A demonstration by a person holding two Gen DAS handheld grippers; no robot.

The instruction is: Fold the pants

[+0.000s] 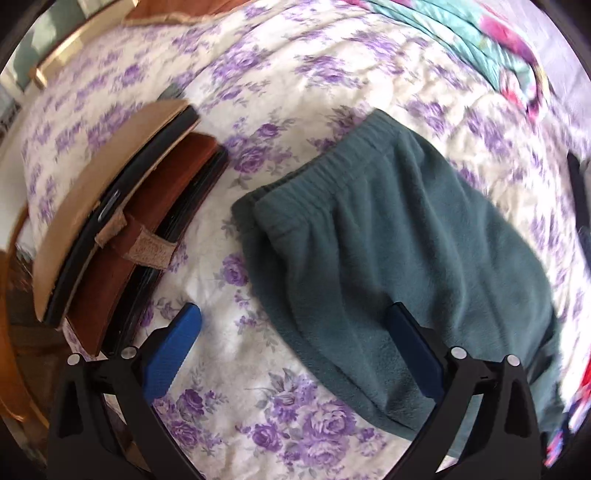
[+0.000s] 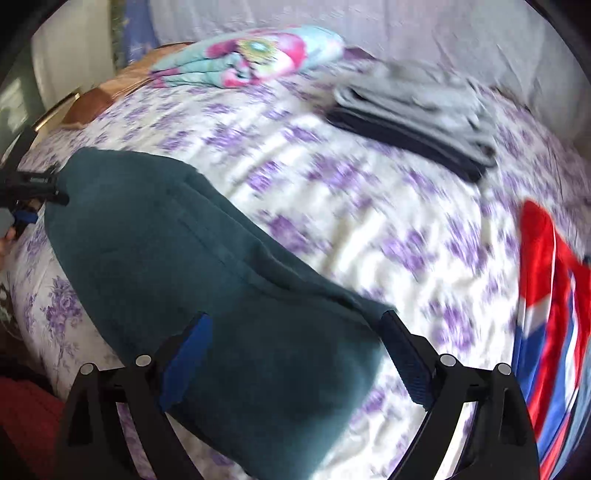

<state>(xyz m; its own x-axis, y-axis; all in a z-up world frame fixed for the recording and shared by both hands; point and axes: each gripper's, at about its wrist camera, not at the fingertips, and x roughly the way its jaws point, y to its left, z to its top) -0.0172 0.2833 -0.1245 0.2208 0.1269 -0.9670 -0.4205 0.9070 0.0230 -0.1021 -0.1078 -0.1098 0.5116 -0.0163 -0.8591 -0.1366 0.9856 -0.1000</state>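
On a floral bed, teal pants lie folded into a compact bundle, seemingly finished, at twelve o'clock of the left tool and right tool, both spread wide and empty.

Floral bedspread, folded grey clothes, phone cases

A bed under a white quilted bedspread printed with purple roses fills the view, daylit, a pale wall beyond.
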